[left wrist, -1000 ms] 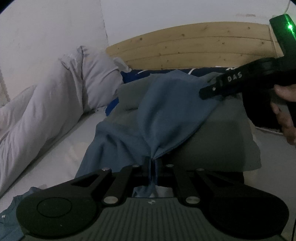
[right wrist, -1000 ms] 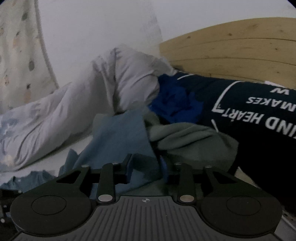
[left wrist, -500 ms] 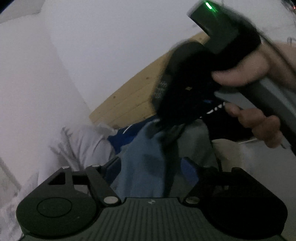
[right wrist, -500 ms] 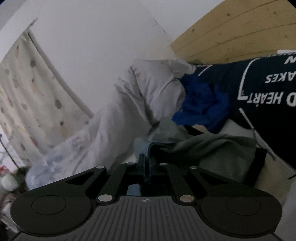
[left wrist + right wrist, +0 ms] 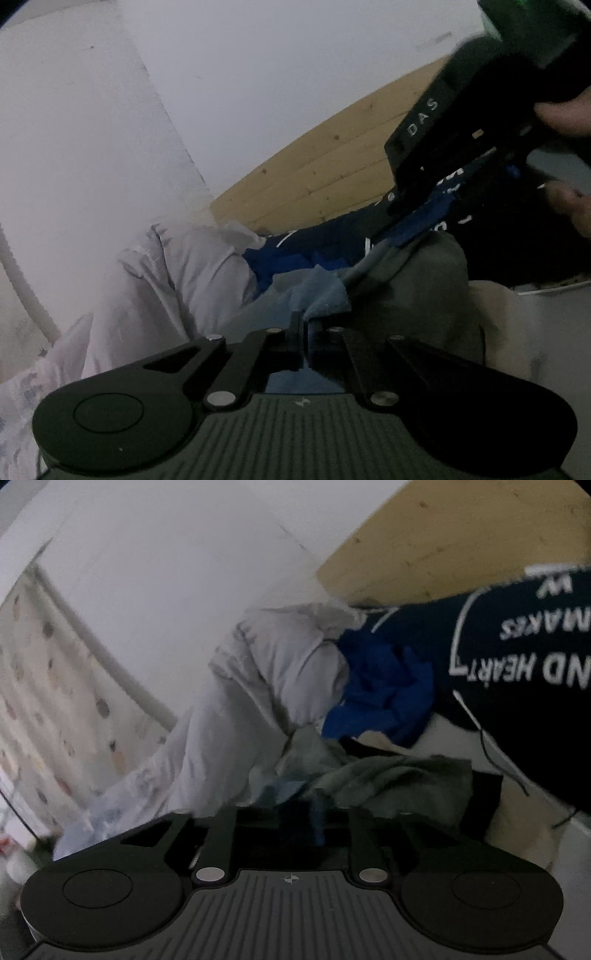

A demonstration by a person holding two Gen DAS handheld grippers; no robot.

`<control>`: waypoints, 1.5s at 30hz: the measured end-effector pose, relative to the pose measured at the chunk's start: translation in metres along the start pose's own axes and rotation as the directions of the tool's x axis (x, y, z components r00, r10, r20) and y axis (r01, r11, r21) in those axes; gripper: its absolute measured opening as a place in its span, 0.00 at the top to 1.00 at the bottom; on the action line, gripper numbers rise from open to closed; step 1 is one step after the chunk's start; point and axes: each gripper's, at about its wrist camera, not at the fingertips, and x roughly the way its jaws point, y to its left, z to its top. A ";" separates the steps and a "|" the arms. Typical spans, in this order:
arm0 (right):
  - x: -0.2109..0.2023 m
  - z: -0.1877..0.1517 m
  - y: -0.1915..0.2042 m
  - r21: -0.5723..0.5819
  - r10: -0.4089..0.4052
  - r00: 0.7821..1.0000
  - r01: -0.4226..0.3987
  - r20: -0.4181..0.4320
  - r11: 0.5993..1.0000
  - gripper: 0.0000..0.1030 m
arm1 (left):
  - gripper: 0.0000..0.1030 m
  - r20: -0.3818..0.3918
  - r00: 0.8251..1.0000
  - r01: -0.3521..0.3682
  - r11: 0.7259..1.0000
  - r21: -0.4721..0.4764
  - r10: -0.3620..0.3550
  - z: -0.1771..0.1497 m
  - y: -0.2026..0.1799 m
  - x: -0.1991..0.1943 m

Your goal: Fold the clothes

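Observation:
A light blue garment [image 5: 321, 295] is bunched just beyond my left gripper [image 5: 306, 332], which is shut on its edge. The garment stretches up and right toward my right gripper [image 5: 424, 155], held by a hand [image 5: 561, 118] at the upper right of the left wrist view. In the right wrist view, the right gripper [image 5: 306, 823] looks shut, with a fold of the blue garment [image 5: 280, 790] pinched between its fingers; that view is blurred. Under the blue garment lies a grey-green garment [image 5: 424, 295], also seen from the right [image 5: 399, 779].
A rumpled white duvet [image 5: 166, 277] fills the left of the bed. A royal blue cloth [image 5: 384, 690] and a navy shirt with white lettering [image 5: 517, 657] lie against the wooden headboard [image 5: 332, 173]. A patterned curtain [image 5: 44, 701] hangs at far left.
Both grippers have lifted and tilted upward with the blue garment. It was spread over the grey-green one and is now bunched. The right gripper has come closer to the left.

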 end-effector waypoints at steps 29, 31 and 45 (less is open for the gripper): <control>0.062 -0.074 -0.032 0.634 0.171 0.984 -0.108 -0.039 0.766 0.33 | 0.97 0.022 0.999 0.029 0.999 -0.013 -0.029 0.011 0.020 -0.002; 0.062 -0.080 -0.037 0.685 0.156 0.988 -0.109 -0.007 0.720 0.33 | 0.97 0.025 0.999 0.026 1.000 -0.005 -0.026 0.011 0.018 -0.004; 0.059 -0.096 -0.023 0.851 0.168 0.978 -0.190 0.122 0.489 0.27 | 0.96 0.090 0.996 0.013 0.997 0.081 -0.021 0.023 0.020 -0.016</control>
